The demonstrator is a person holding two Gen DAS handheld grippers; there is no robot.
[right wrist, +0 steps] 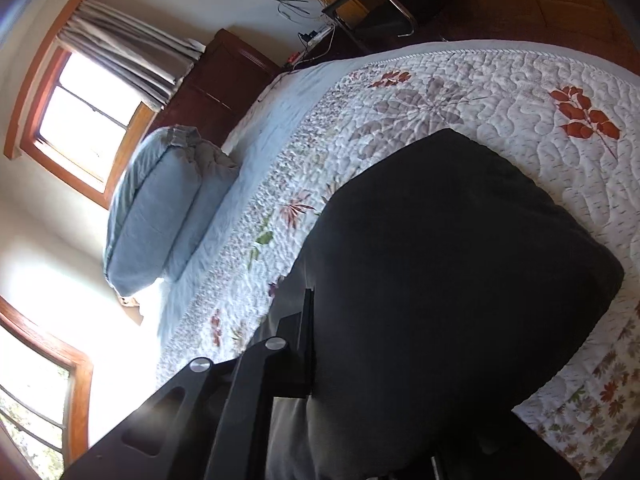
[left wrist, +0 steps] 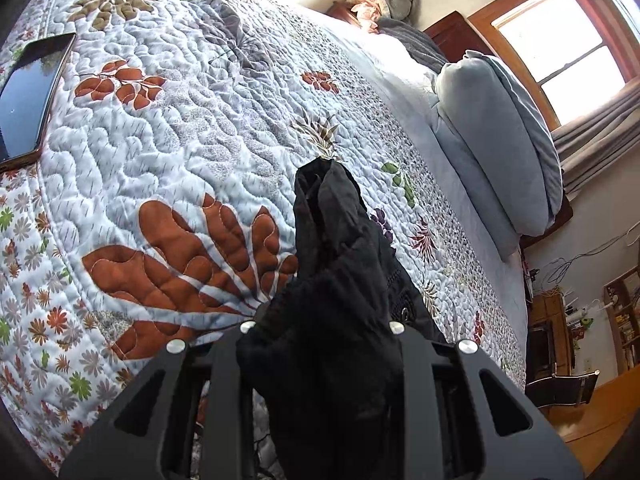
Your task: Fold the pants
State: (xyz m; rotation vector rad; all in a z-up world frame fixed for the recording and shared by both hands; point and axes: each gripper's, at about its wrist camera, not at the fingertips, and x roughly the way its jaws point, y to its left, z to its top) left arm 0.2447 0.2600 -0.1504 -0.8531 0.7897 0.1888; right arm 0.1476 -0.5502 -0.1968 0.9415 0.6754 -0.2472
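Note:
The black pants (left wrist: 332, 240) rise as a bunched, wrinkled peak between the fingers of my left gripper (left wrist: 322, 312), which is shut on the cloth above the floral quilt (left wrist: 180, 140). The cloth covers both of its fingertips. In the right wrist view the pants (right wrist: 460, 260) spread as a broad dark sheet over the quilt (right wrist: 520, 92) and hang from my right gripper (right wrist: 316, 300), which is shut on their edge. Only that gripper's left finger (right wrist: 308, 320) shows; the other is under the fabric.
A dark phone (left wrist: 28, 92) lies on the quilt at the far left. Grey-blue pillows (left wrist: 496, 152) lean at the head of the bed, beside a dark headboard (right wrist: 224, 80) and a window. A chair (right wrist: 372, 0), a wooden cabinet and cables stand past the bed's edge.

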